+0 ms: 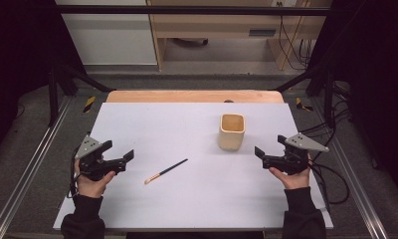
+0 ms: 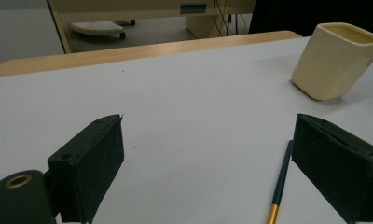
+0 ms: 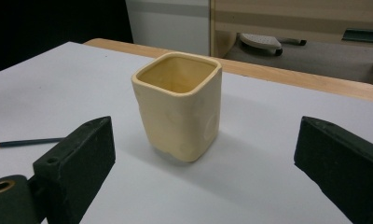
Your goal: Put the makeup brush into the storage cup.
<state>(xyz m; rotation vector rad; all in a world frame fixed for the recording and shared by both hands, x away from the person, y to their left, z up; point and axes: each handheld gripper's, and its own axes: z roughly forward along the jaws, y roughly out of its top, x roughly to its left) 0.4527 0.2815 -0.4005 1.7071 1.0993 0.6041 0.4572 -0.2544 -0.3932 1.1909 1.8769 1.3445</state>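
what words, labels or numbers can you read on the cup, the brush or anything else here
None can be read.
The cup is plain cream, with no print or mark on the sides that show.
The brush has a dark handle and a gold band, with no lettering visible.
The dark strip on the wooden desk behind the table may be a label, but it is too small and blurred to read.

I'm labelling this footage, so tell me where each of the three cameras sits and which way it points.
High view: above the person's side, looking forward and down on the table; shows both hands, left tongs and right tongs.
Left gripper view: rides the left tongs, facing the pencil and cup; its two black jaws show.
Right gripper view: rides the right tongs, facing the cup; its jaws show.
All three share the cup and pencil.
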